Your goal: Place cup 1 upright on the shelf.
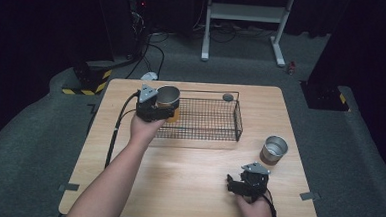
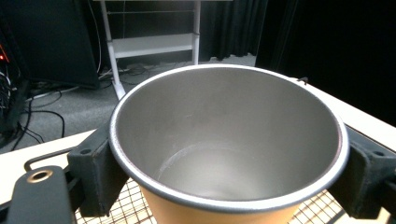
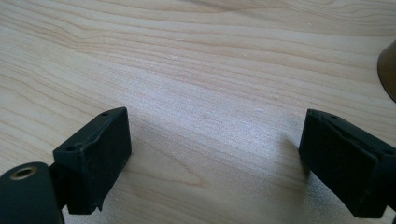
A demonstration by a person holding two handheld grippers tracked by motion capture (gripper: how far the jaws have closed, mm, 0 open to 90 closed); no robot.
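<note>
My left gripper (image 1: 167, 107) is shut on an orange cup with a steel inside (image 1: 168, 98), held upright over the left end of the black wire basket (image 1: 215, 120). In the left gripper view the cup (image 2: 229, 140) sits between both jaws, and the basket mesh shows below it. A second cup of the same kind (image 1: 274, 150) stands upright on the table at the right. My right gripper (image 1: 233, 184) rests low near the table's front edge, left of and nearer than that cup. In the right gripper view it (image 3: 215, 163) is open over bare wood, and the cup's edge (image 3: 387, 70) shows at the right.
The wooden table (image 1: 187, 188) has free room in its middle and front left. A small dark round thing (image 1: 227, 97) lies by the basket's far rim. Beyond the table are a white stand (image 1: 245, 21), cables and yellow-black floor markers (image 1: 90, 80).
</note>
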